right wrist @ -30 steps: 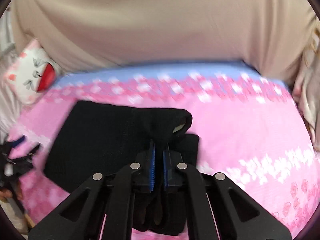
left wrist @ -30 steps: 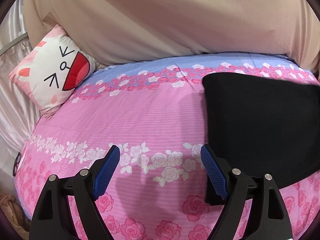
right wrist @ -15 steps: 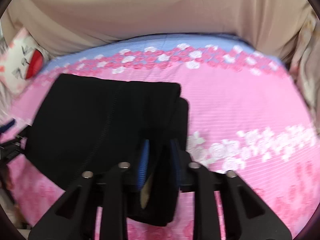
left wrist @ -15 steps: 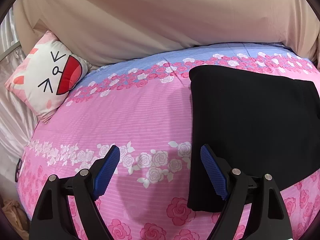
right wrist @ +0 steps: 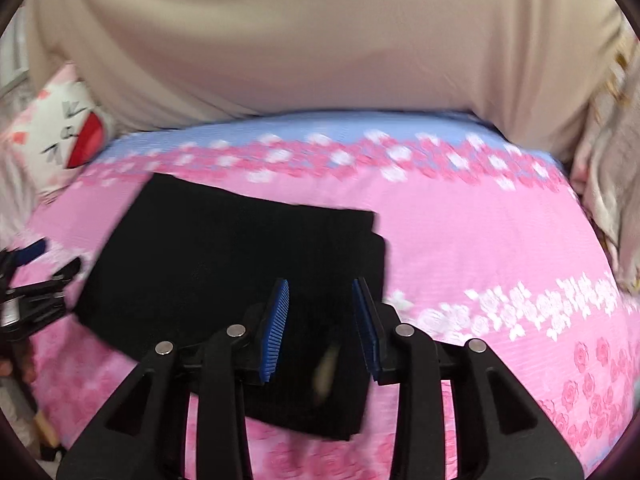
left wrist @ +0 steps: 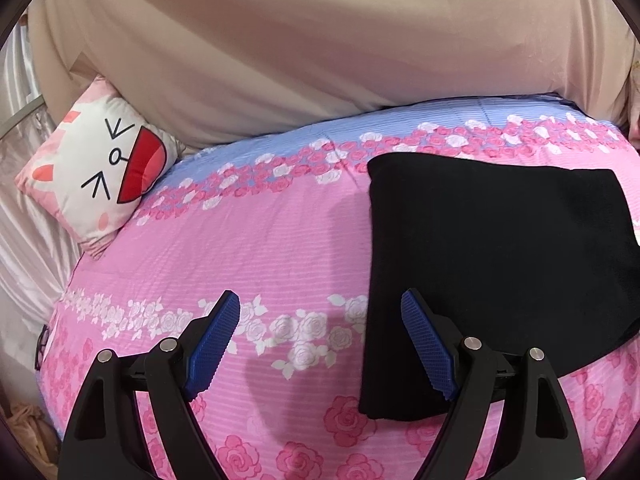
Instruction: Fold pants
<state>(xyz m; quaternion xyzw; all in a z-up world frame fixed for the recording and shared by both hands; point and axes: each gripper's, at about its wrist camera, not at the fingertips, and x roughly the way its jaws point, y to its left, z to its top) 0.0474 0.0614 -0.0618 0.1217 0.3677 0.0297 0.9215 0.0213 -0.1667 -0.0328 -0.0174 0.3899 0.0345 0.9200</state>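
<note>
The black pants (left wrist: 496, 248) lie folded flat on the pink floral bedspread (left wrist: 248, 240). In the right wrist view the pants (right wrist: 224, 264) lie under and ahead of my right gripper (right wrist: 320, 300), which is open with its blue pads apart over the pants' right end. My left gripper (left wrist: 320, 308) is open and empty over the bedspread, its right finger (left wrist: 424, 340) over the pants' left edge. The left gripper also shows at the left edge of the right wrist view (right wrist: 28, 280).
A white cartoon-face pillow (left wrist: 100, 172) lies at the bed's far left corner. The person's beige shirt (left wrist: 320, 52) fills the far side. Pale fabric (right wrist: 612, 184) lies at the bed's right edge. Silky curtain (left wrist: 20, 240) hangs at the left.
My right gripper has opened and let go of the pants' fold, which now lies flat. My left gripper stayed open and shifted slightly over the pants' left edge.
</note>
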